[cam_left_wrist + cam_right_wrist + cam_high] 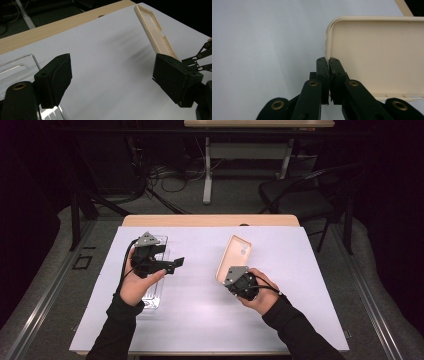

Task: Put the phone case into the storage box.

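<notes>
High view: the right gripper (231,279) pinches the near end of a cream phone case (235,256), which lies toward the middle of the white mat (200,320), slightly right of centre and angled toward the far edge. The left gripper (167,260) hovers near the mat's left edge with jaws spread, above a clear plastic tray (155,295) that sits partly under the hand. Judged step: the case is gripped and being carried or tilted; the free gripper looks ready to assist. Left gripper view: both black jaws stand wide apart with nothing between them; beyond them the phone case (155,35) rises tilted off the mat, its far end toward the wooden table edge (50,27), its lower end hidden behind the right-hand jaw. A corner of the clear tray (22,67) shows at the left. Right gripper view: the jaws are pressed together on the rim of the phone case (382,55) near its corner; the inside face of the case is turned to the camera. Next move, as a judgement: a steady hold on the thin rim, since the flexible wall could slip or bend, and the left gripper would need to close in on the free end. Hard to make out: whether the case's far end touches the mat, and the tray's full outline under the left hand.
</notes>
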The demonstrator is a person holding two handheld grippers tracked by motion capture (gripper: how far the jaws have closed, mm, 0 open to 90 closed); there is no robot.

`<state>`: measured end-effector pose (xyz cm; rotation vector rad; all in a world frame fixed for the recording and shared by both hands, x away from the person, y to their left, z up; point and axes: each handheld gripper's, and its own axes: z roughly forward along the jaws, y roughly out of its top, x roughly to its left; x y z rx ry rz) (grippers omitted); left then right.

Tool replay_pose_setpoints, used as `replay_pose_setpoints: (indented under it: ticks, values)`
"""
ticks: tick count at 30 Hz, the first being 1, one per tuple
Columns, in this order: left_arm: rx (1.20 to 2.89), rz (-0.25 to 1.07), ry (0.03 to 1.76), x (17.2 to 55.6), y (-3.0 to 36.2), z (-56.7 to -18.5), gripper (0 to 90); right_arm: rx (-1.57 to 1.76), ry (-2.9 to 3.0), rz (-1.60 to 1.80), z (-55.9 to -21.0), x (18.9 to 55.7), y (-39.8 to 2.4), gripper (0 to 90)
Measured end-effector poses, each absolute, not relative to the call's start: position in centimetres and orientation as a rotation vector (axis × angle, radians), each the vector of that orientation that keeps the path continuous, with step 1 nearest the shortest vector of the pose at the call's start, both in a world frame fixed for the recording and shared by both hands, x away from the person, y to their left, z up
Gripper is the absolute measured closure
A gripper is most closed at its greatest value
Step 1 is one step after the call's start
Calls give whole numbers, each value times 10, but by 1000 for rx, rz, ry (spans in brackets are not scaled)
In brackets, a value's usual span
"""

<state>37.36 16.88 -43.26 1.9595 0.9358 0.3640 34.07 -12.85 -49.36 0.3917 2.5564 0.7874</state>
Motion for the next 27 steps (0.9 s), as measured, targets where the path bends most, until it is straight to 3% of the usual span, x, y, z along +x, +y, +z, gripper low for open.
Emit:
replay_pose_setpoints:
  ticks: [12, 27]
  values:
    - [1946, 310, 915, 367, 162, -430, 173, 320, 2472, 819, -490, 322, -123, 883]
    - [1947, 209, 923, 366, 153, -433, 250, 260, 2444, 799, -489, 314, -108, 883]
